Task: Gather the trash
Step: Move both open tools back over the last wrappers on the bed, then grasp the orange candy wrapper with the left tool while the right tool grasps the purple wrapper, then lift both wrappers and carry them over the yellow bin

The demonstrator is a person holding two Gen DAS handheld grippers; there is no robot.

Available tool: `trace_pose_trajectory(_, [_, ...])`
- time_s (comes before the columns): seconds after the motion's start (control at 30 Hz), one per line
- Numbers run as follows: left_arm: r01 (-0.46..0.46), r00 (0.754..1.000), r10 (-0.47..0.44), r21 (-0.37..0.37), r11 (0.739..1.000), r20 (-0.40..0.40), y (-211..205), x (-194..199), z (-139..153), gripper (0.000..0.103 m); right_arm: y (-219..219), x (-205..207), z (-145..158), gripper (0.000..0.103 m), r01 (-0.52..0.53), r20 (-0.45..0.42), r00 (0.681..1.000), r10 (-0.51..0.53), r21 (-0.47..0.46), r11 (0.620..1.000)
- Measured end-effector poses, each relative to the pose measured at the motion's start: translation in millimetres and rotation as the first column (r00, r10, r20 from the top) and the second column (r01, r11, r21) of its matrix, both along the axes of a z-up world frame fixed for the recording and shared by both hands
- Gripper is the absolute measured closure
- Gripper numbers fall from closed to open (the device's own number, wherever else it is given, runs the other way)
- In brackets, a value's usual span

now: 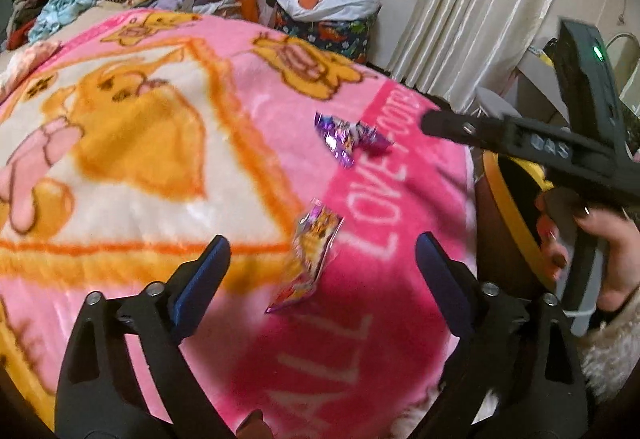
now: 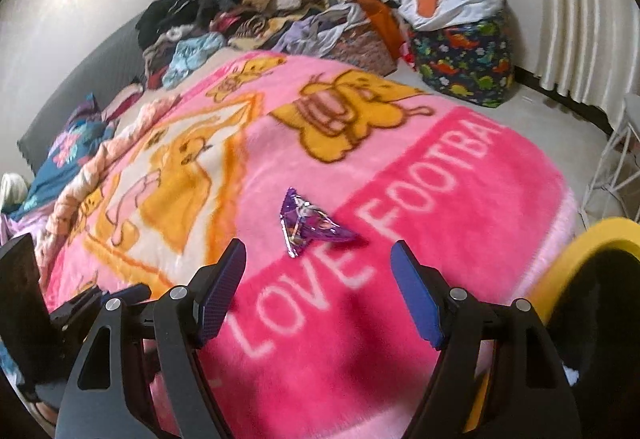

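Yellow-rimmed bin beside blanket; purple wrapper on blanket.

Pink cartoon-print blanket, purple wrapper

Left gripper wide open over the pink blanket, orange wrapper lying between its jaws, seemingly untouched. Purple wrapper farther up. Right gripper reaches in beside a yellow-rimmed bin.
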State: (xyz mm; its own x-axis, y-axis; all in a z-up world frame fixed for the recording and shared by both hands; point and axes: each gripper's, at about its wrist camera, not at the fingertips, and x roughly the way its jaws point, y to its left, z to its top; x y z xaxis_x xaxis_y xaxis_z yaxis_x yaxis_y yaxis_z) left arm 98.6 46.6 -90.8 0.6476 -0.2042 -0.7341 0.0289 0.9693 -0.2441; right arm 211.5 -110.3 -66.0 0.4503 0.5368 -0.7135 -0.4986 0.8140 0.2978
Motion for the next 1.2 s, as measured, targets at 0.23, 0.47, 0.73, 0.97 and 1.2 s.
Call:
trace_pose_trajectory(0.23, [0.022,0.998,-0.021,0.017,1.0,-0.063,-2,-3,-23,0.04,35,29,-26,0.031,-0.041,-0.054,0.998,0.038,-0.047,0.998])
trace_pose_trajectory(0.47, [0.023,0.997,-0.021,0.025,0.999,-0.079,0,-2,-32,0.055,56,53,-48,0.033,-0.069,-0.104,0.993,0.061,-0.071,0.995])
trace_pose_trajectory(0.73, [0.023,0.996,-0.02,0.029,0.999,-0.087,1,1,-34,0.076,47,49,-58,0.066,-0.063,-0.133,0.989,0.058,-0.034,0.997])
trace_pose_trajectory(0.97, [0.036,0.996,-0.036,0.0,0.999,-0.079,-5,3,-29,0.077,13,29,-34,0.068,-0.01,-0.111,0.994,0.016,0.062,0.998])
trace_pose_trajectory(1.2, [0.068,0.997,-0.068,-0.009,0.998,-0.043,-26,7,-15,0.077,-19,6,-8,0.068,0.022,-0.066,0.998,-0.016,0.104,0.994])
